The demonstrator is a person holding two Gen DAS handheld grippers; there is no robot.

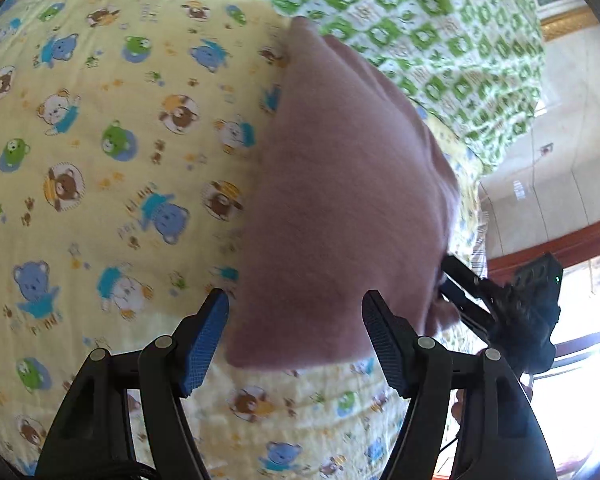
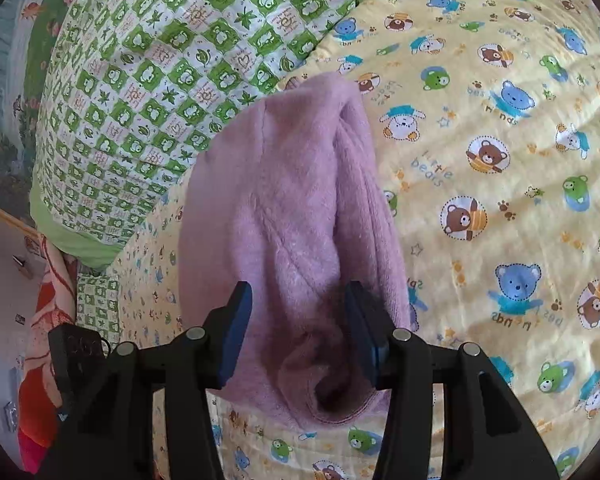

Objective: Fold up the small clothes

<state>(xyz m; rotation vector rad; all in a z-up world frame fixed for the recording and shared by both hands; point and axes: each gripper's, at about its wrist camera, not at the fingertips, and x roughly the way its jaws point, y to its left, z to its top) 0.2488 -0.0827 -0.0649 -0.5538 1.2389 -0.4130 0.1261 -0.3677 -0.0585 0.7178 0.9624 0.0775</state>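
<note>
A small pink fleece garment (image 1: 340,200) lies folded lengthwise on a yellow bear-print sheet (image 1: 100,160). My left gripper (image 1: 296,332) is open, its blue pads on either side of the garment's near end, not closed on it. In the right wrist view the same garment (image 2: 284,208) runs away from me, with a cuff-like opening at its near end. My right gripper (image 2: 298,328) is open, its jaws standing to either side of that near end. The right gripper also shows in the left wrist view (image 1: 460,288) at the garment's right edge.
A green-and-white checked quilt (image 1: 420,32) (image 2: 148,92) lies bunched at the far end of the bed. The bed edge, tiled floor (image 1: 572,168) and a red wooden frame are on the right of the left wrist view. The yellow sheet (image 2: 500,200) spreads wide beside the garment.
</note>
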